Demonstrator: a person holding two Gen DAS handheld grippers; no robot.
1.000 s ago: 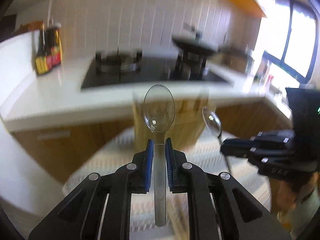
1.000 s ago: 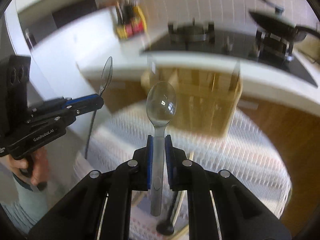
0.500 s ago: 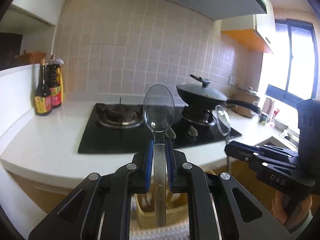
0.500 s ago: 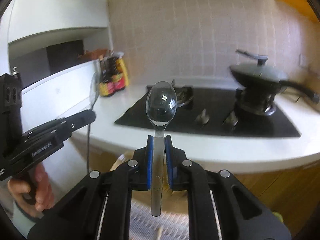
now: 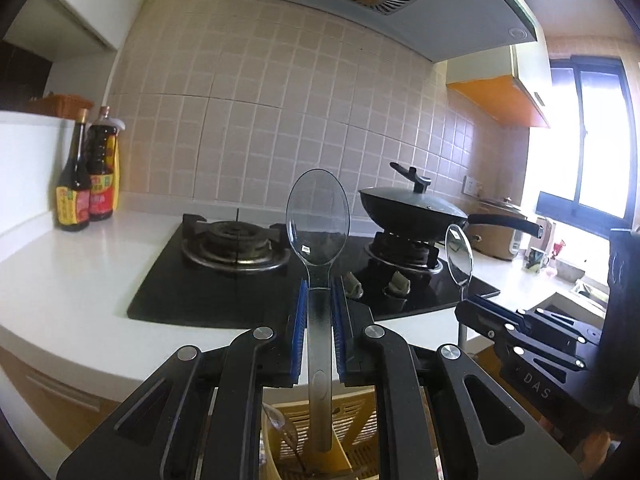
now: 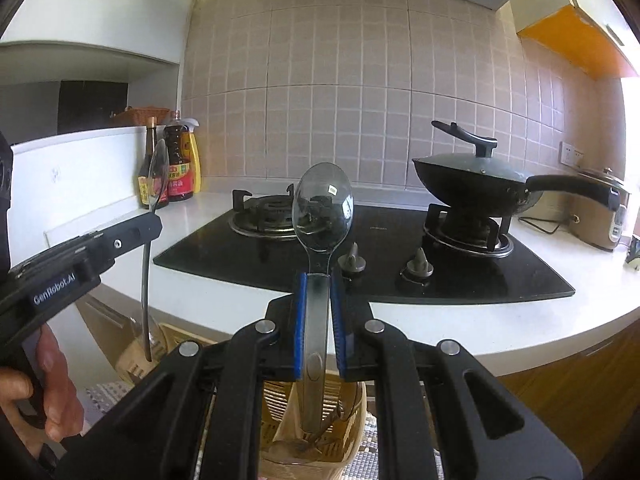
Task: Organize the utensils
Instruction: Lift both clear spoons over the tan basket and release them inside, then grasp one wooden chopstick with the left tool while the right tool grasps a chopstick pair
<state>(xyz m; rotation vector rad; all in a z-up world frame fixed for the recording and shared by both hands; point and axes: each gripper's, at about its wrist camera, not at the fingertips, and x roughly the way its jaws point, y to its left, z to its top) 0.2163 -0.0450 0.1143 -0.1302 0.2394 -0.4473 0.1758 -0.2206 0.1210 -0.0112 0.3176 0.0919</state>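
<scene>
Both tongs are clamped on clear plastic spoons, bowls up: left tongs (image 5: 320, 300) on one spoon (image 5: 318, 216), right tongs (image 6: 318, 296) on another spoon (image 6: 322, 200). Yellow basket (image 6: 352, 408) sits near, below them, with some utensils inside.

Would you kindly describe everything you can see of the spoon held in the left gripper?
The spoon looks like clear, slightly smoky plastic: an oval bowl on a flat handle with a small oval mark near its end. A tiny sticker sits on the bowl. It stands upright, bowl up, the left gripper shut on its handle just below the bowl, blue pads pressing both sides. Its lower end hangs just above the yellow utensil basket; nothing else appears to touch it.
</scene>
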